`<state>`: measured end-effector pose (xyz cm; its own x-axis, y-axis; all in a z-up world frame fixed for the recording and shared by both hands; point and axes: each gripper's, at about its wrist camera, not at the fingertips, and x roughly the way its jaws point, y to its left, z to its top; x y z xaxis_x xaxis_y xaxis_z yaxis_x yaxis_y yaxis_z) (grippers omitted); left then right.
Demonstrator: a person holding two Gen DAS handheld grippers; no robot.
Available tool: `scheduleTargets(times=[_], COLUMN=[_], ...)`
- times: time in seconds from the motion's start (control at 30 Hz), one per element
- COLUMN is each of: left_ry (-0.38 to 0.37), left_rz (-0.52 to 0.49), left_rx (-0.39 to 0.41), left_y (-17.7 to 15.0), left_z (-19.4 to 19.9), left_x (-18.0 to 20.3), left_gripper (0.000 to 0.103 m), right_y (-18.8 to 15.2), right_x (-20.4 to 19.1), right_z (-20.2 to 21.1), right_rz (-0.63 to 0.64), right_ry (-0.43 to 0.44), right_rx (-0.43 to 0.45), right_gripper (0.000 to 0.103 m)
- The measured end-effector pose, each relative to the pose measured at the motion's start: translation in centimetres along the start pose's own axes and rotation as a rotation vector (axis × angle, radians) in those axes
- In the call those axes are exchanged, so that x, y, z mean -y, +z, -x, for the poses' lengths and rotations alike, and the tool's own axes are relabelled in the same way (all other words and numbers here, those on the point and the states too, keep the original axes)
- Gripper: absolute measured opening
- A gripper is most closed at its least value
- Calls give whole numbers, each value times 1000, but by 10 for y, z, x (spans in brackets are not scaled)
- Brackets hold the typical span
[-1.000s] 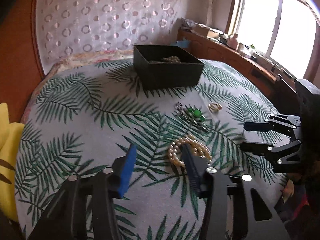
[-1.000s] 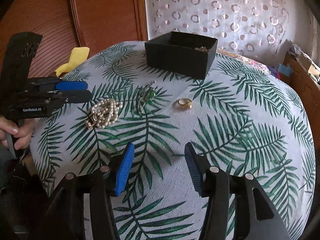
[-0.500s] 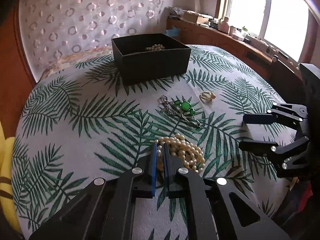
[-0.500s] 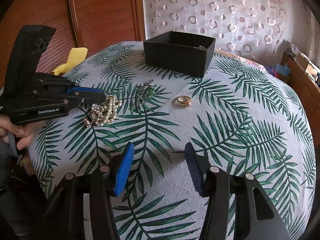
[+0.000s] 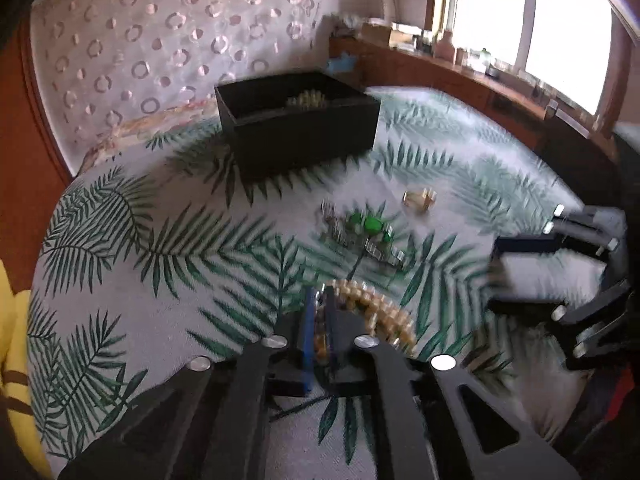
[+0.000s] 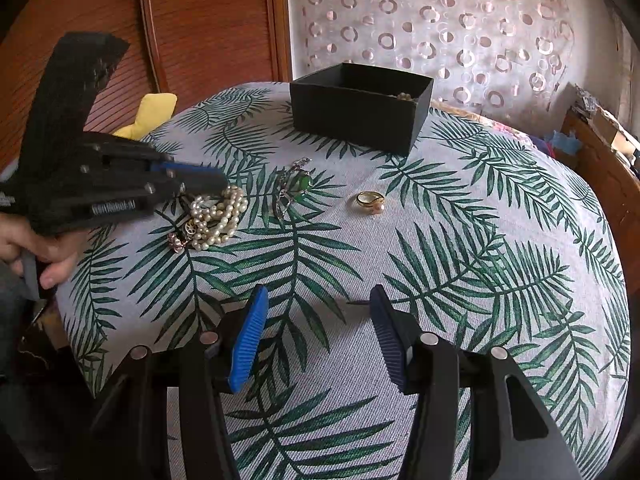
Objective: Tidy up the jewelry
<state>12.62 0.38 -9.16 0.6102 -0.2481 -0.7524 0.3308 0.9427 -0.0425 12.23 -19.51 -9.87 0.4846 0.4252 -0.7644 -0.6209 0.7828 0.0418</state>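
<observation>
A pearl necklace [image 5: 384, 308] lies bunched on the leaf-print cloth; it also shows in the right wrist view [image 6: 218, 216]. My left gripper [image 5: 319, 300] is shut on the near end of the pearl necklace, seen from the side in the right wrist view [image 6: 208, 182]. A green-stone brooch [image 5: 368, 228] [image 6: 298, 186] and a gold ring [image 5: 418, 198] [image 6: 370, 202] lie beyond it. The black box [image 5: 300, 128] [image 6: 360, 106] stands at the back with pearls inside. My right gripper [image 6: 318, 320] is open and empty above bare cloth, also in the left wrist view [image 5: 520, 272].
A yellow cloth [image 6: 150, 114] [image 5: 16, 360] lies at the table's left edge. A wooden panel [image 6: 200, 20] and patterned curtain [image 6: 460, 20] stand behind. A wooden sill [image 5: 460, 76] with small items runs along the right under the window.
My left gripper closed on the pearl necklace and has begun to lift and pull it; the left view is now motion-blurred. The right gripper stayed open and barely moved.
</observation>
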Motion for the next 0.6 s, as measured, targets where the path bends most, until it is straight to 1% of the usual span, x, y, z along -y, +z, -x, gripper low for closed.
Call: scheduleTargets(times=[0.07,0.33,0.43,0.6], left_ry=[-6,-28,-25,-9], left_rz=[23,62,70,77], left_rx=[35,144,196,255], left_y=[6,34,45,58], left_z=[8,39,56,74], left_x=[-3,-7,-7,-6], left_gripper=[3,3,3,3], right_y=[0,2,5,16], right_x=[0,-2,-5,-26], right_z=[0,1,3,0], right_rz=[2,-1,-4,39], right_ry=[-2,-5,19,71], right_rx=[-1,11,20,25], right_gripper=[55,55,55,55])
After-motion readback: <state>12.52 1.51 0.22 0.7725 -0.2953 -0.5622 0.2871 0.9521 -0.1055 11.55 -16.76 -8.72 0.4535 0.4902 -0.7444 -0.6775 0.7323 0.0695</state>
